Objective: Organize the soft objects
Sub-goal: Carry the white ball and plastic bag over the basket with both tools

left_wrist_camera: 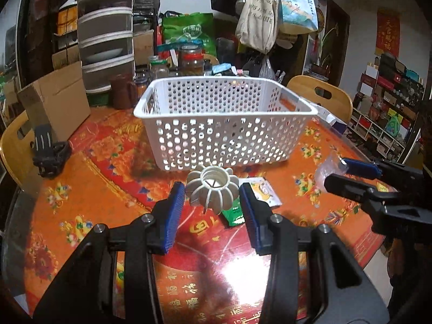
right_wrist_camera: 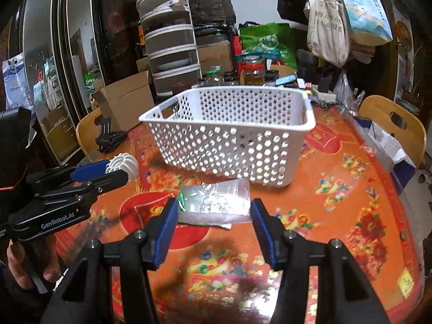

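In the left wrist view my left gripper is shut on a white ribbed, pumpkin-shaped object, held just above the orange tablecloth; the same gripper and object show at the left of the right wrist view. My right gripper is shut on a clear plastic bag stretched between its blue pads, which also shows at the right gripper as the bag. A white perforated basket stands just beyond both, and nothing shows inside it. A green packet and a white cartoon packet lie on the table.
A cardboard box and a black clamp-like item sit at the table's left. Jars and bags crowd the space behind the basket. Wooden chairs stand around the table, and a blue-and-white box lies at its right edge.
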A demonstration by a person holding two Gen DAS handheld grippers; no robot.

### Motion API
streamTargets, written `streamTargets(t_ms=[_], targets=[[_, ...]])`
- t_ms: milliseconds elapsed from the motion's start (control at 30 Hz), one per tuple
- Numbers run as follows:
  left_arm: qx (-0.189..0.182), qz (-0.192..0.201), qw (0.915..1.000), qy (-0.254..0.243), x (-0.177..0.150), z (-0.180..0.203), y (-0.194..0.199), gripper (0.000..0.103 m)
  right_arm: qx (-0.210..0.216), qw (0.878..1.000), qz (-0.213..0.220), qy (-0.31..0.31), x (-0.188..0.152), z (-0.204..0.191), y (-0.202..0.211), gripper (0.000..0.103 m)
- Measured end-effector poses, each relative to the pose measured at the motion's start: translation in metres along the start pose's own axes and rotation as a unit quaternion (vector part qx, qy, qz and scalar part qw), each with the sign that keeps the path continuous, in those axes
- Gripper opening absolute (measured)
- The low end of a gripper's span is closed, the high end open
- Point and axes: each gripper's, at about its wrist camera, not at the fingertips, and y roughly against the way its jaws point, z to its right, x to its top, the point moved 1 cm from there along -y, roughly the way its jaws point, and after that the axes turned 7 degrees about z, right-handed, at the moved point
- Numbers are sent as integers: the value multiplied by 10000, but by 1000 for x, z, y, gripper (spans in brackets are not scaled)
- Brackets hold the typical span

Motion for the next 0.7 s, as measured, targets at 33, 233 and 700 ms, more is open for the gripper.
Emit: streamTargets(t_ms=[33, 233, 700], targets=[[-12, 22, 10000, 5, 4, 1, 2, 40, -19, 10000, 37, 17, 4, 1, 2, 54], [-26, 178, 9998, -41, 26, 6, 11, 40, -60, 9998, 199, 49, 29, 12, 12, 54], [-18, 255, 9996, -107, 115, 1, -10, 40, -15, 9993, 350, 111, 95, 32, -4, 55]])
